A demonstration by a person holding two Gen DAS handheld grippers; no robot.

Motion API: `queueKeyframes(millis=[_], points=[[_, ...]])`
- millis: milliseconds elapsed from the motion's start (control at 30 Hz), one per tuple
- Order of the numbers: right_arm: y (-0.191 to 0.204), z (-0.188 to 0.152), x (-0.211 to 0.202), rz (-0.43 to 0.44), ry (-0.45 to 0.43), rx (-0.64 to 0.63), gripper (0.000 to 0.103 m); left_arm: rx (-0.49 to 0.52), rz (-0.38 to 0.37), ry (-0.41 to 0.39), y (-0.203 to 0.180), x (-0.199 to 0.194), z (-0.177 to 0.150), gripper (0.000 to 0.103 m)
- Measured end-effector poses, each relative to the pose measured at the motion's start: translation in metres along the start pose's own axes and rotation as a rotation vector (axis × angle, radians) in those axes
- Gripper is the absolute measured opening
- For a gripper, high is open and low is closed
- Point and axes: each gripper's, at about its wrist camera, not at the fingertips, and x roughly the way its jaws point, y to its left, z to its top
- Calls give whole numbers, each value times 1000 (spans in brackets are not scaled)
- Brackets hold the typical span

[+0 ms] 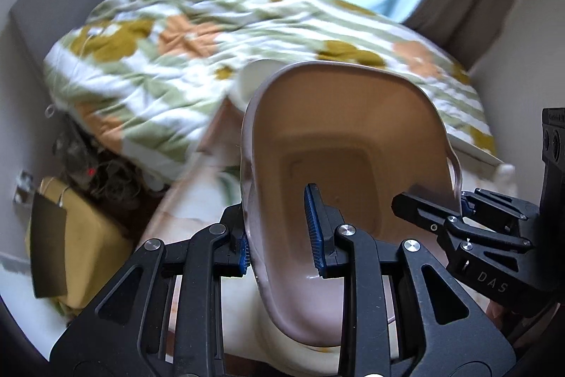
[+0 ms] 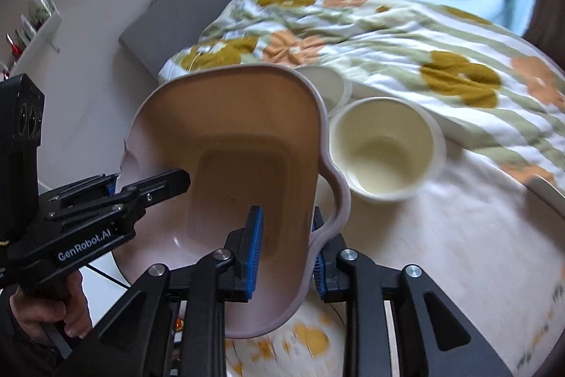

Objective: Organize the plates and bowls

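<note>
Pink bowl (image 1: 339,143) held tilted above a table (image 2: 459,235), left gripper (image 1: 282,235) and right gripper (image 2: 287,249) each clamped on opposite rims, beside a cream cup (image 2: 385,151).

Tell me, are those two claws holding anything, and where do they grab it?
Yes: both hold one pink dish. The left gripper pinches its left rim; the right gripper pinches the wavy right rim.
</note>
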Motion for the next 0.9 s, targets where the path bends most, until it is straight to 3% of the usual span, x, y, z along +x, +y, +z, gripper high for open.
queueKeyframes(millis=[200, 400, 600, 900], points=[[-40, -48, -79, -83, -55, 111, 23, 121, -109, 7, -101, -25, -28, 23], [-94, -115, -142, -198, -77, 232, 23, 202, -221, 70, -182, -16, -67, 23], [-146, -164, -154, -283, -39, 335, 23, 241, -309, 184, -246, 32, -104, 23], [-202, -208, -130, -325, 2, 429, 23, 317, -303, 262, -286, 93, -135, 23]])
